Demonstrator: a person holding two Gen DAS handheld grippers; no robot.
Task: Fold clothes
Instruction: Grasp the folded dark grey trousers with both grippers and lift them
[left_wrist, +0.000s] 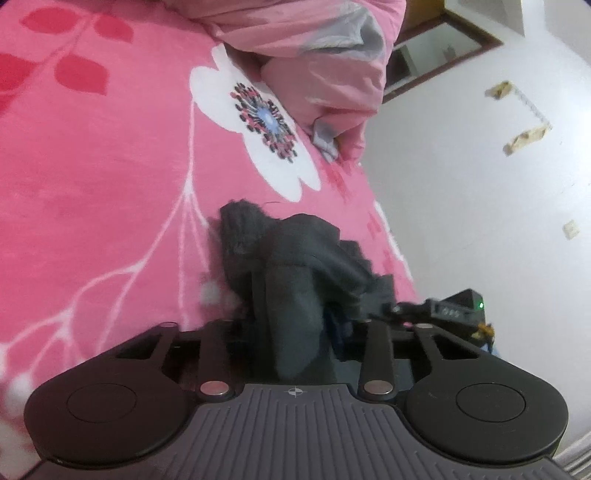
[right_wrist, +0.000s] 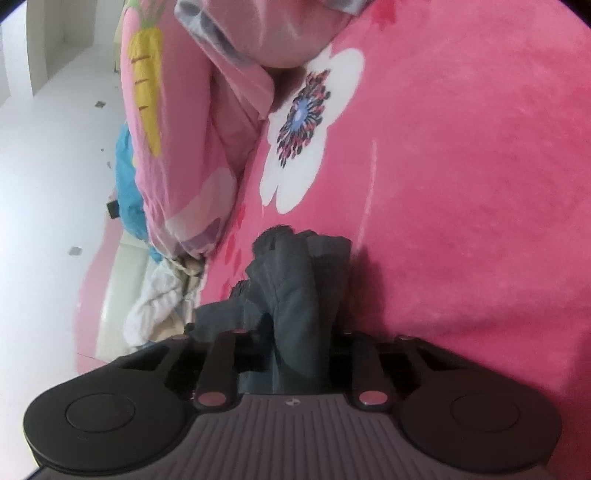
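A dark grey garment (left_wrist: 291, 266) hangs bunched over the pink flowered bed cover (left_wrist: 92, 166). In the left wrist view its folds run straight down into my left gripper (left_wrist: 295, 328), whose jaws are closed on the cloth; the fingertips are buried in it. The right wrist view shows another part of the same garment (right_wrist: 295, 291), drawn up in a ridge from the bed cover (right_wrist: 461, 184) into my right gripper (right_wrist: 295, 339), which is also closed on the fabric. Both grips sit just above the bed.
A heaped pink quilt (left_wrist: 325, 66) lies at the head of the bed, with a carrot print (right_wrist: 147, 85) on its side. A white wall (left_wrist: 480, 203) runs along the bed edge. A black device with a green light (left_wrist: 461, 306) is to the right. White and blue cloth (right_wrist: 155, 295) lies beside the bed.
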